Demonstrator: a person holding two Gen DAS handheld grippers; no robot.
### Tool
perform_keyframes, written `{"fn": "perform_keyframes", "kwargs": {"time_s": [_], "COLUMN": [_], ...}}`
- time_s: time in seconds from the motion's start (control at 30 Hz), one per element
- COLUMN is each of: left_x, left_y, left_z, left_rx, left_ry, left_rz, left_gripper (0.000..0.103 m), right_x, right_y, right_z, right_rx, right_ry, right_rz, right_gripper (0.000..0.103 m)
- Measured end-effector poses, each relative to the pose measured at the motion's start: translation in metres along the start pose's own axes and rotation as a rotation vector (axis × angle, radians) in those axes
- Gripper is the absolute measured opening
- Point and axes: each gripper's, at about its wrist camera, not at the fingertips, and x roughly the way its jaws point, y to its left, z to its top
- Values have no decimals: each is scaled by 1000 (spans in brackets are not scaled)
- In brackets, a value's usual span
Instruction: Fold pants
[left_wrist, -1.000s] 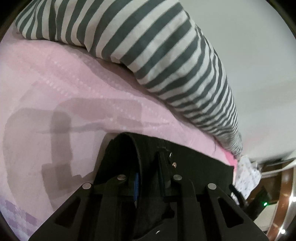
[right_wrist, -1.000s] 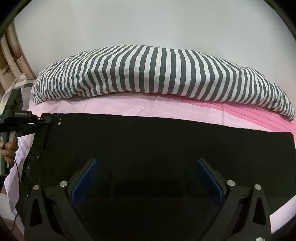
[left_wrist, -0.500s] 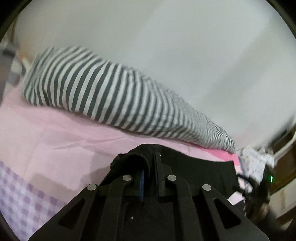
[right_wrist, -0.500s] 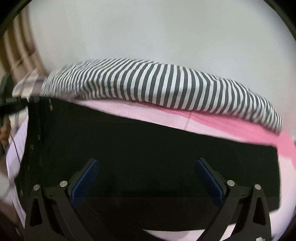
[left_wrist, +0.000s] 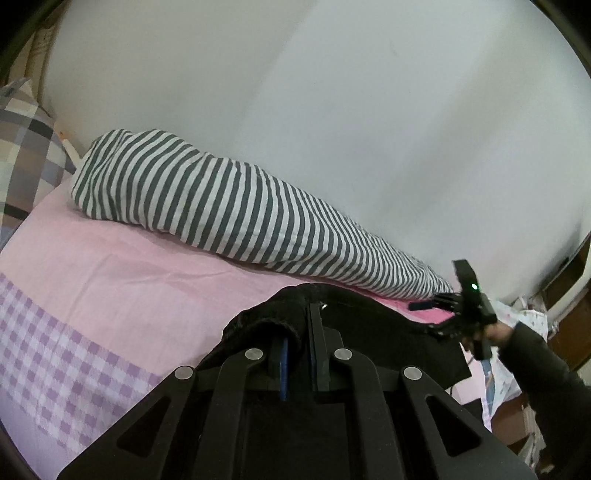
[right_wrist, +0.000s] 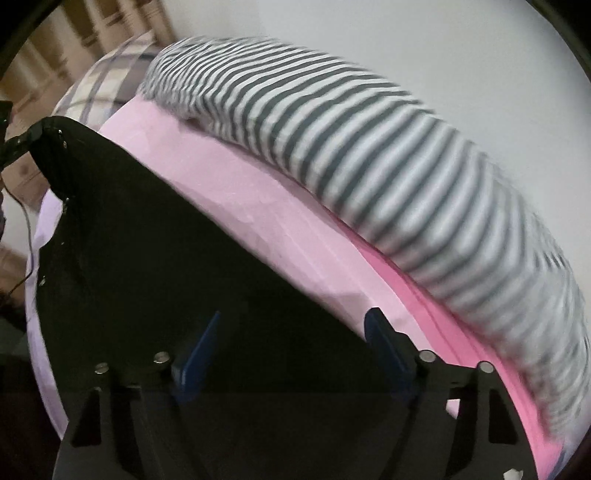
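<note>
1. Left gripper (left_wrist: 299, 339), low centre of its view, is clamped on the black pants (left_wrist: 369, 325).
2. Those pants fill the lower left of the right wrist view, over the pink sheet (right_wrist: 258, 206).
3. Right gripper (right_wrist: 295, 343) jaws are closing, the pants between them.
4. Striped bolster (right_wrist: 369, 147) arcs upper right.

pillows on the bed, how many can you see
2. The striped pillow lies long against the wall at the back of the pink sheet; the checked pillow sits at its left end. Others could lie outside the view.
</note>
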Motion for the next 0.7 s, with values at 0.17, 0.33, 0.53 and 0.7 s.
{"fn": "perform_keyframes", "kwargs": {"time_s": [0.17,0.33,0.53,0.7], "left_x": [-2,1,5,8], "left_y": [4,2,2,6], "left_z": [0,2,5,7], "left_rx": [-13,1,4,23], "left_ry": [-3,8,18,17], "left_rz": [24,45,56,68], "left_gripper": [8,8,8,8], "right_x": [30,39,29,3], "right_y": [-1,-7,-20,-20], "right_z": [28,24,-12,-37], "right_rx": [-80,-108,-83,-57], "right_ry": [105,155,170,113], "right_rz": [138,165,92,-39], "right_gripper": [69,57,30,11]}}
